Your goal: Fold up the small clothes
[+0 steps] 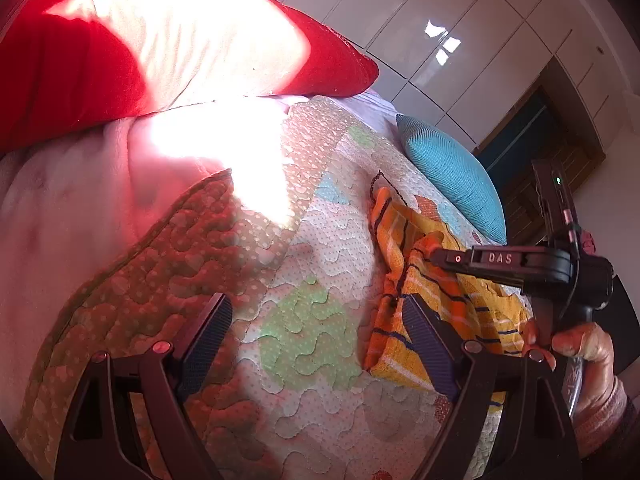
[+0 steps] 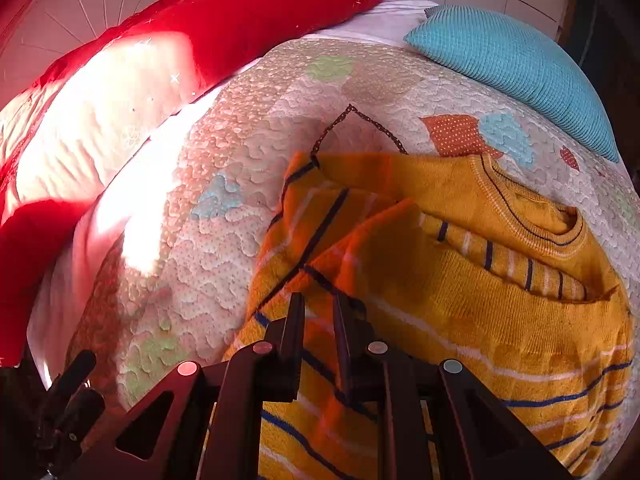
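Observation:
A small yellow-orange striped sweater [image 2: 460, 288] lies on the quilted bedspread [image 2: 224, 216], its neck toward the blue cushion, one side folded over the body. My right gripper [image 2: 318, 304] is shut on a fold of the sweater near its left edge. In the left wrist view the sweater [image 1: 404, 236] lies at the right. My left gripper [image 1: 316, 320] is open and empty above the quilt, its right finger [image 1: 424, 332] at the sweater's edge. The right gripper [image 1: 436, 256] reaches in from the right, pinching the cloth.
A red pillow [image 2: 248, 12] lies along the far left of the bed. A blue knitted cushion [image 2: 516, 68] sits at the far right. White wardrobe doors [image 1: 460, 20] stand behind the bed. Strong sunlight washes out the quilt at the left [image 1: 224, 148].

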Motion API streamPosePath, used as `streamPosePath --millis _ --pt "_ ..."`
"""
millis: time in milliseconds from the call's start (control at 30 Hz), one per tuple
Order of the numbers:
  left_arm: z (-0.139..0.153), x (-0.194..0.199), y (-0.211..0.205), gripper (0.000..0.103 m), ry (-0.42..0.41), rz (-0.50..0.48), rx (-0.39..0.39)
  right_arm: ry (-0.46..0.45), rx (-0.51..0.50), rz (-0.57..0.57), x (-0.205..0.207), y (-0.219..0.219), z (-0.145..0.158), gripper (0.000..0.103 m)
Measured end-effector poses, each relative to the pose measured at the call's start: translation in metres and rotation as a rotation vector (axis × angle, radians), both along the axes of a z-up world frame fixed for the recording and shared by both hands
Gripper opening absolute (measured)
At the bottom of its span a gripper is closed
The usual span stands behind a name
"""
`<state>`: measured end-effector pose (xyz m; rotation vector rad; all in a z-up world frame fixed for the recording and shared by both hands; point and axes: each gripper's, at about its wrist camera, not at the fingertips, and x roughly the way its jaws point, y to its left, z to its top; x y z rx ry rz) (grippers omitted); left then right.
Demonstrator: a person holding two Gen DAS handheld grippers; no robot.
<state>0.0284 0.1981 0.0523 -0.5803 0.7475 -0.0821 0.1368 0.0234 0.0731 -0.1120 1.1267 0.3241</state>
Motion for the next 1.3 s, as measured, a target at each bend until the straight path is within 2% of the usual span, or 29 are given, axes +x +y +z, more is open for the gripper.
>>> streamPosePath --millis 133,167,233,333,367,400,433,500,600,700,800,900,933,1000,1033,1100,1300 --pt "0.001 -0.003 0.005 0.086 -0.003 0.033 0.000 0.002 -0.091 0.021 -0.013 0.013 -0.028 0.016" --pt "0.001 -0.005 0.006 0.086 -0.002 0.041 0.008 -0.003 -0.097 0.025 -0.014 0.019 -0.034 0.019" --pt "0.001 -0.007 0.008 0.086 -0.003 0.052 0.018 -0.022 -0.094 0.022 -0.010 0.031 -0.039 0.017" --pt "0.000 -0.009 0.010 0.086 -0.002 0.060 0.025 0.033 0.060 0.008 0.002 0.030 -0.034 0.015" --pt "0.000 -0.010 0.010 0.086 -0.001 0.060 0.028 0.062 0.147 0.012 0.002 0.027 -0.029 0.023" --pt "0.000 -0.010 0.009 0.086 0.002 0.059 0.032 0.080 0.212 0.011 0.000 0.022 -0.024 0.027" --pt "0.000 -0.010 0.007 0.086 0.004 0.056 0.035 0.076 0.251 0.015 -0.004 0.017 -0.017 0.030" --pt "0.001 -0.009 0.003 0.086 0.000 0.043 0.041 0.051 0.255 0.026 -0.018 0.003 -0.003 0.033" --pt "0.004 -0.008 -0.009 0.086 -0.008 0.023 0.074 0.016 0.240 0.002 -0.041 -0.045 0.011 0.041" --pt "0.005 -0.008 -0.020 0.086 -0.008 -0.003 0.094 -0.018 0.211 -0.110 -0.060 -0.122 0.016 0.045" --pt "0.002 -0.008 -0.028 0.086 0.004 -0.027 0.091 -0.016 0.184 -0.282 -0.069 -0.213 0.009 0.047" --pt "-0.001 -0.007 -0.037 0.086 0.015 -0.045 0.118 -0.034 0.075 -0.502 -0.075 -0.302 -0.005 0.046" --pt "-0.002 -0.006 -0.041 0.086 0.019 -0.052 0.125 -0.033 0.100 -0.571 -0.078 -0.332 -0.009 0.044" --pt "-0.006 -0.006 -0.047 0.086 0.030 -0.064 0.140 -0.037 0.181 -0.721 -0.091 -0.379 -0.009 0.049" --pt "-0.007 -0.005 -0.050 0.086 0.036 -0.069 0.151 -0.053 0.228 -0.753 -0.096 -0.392 -0.006 0.049" --pt "-0.010 -0.003 -0.055 0.086 0.049 -0.080 0.171 -0.084 0.238 -0.764 -0.106 -0.400 0.004 0.049" --pt "-0.022 0.007 -0.061 0.086 0.094 -0.078 0.198 -0.186 0.275 -0.629 -0.126 -0.356 0.035 0.049"
